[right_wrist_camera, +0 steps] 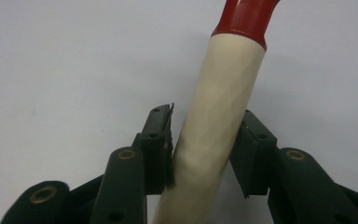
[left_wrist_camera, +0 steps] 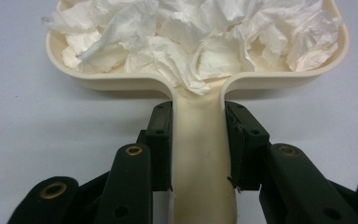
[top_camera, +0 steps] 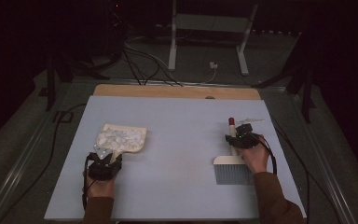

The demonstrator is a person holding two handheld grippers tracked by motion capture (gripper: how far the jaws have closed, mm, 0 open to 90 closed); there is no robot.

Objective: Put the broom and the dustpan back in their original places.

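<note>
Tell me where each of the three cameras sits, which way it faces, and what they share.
High view: fixed above the person's side, looking forward and down on the table; both hands, left gripper and right gripper show.
Left gripper view: rides the left gripper, looking along its jaws, shut on the dustpan handle; crumpled paper beyond.
Right gripper view: rides the right gripper, looking along its jaws around the brush handle.
Shared: dustpan and brush also appear from above.

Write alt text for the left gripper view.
The left gripper clamps its two black jaws on the handle of a cream dustpan heaped with crumpled white paper, resting on a pale blue table.
</note>
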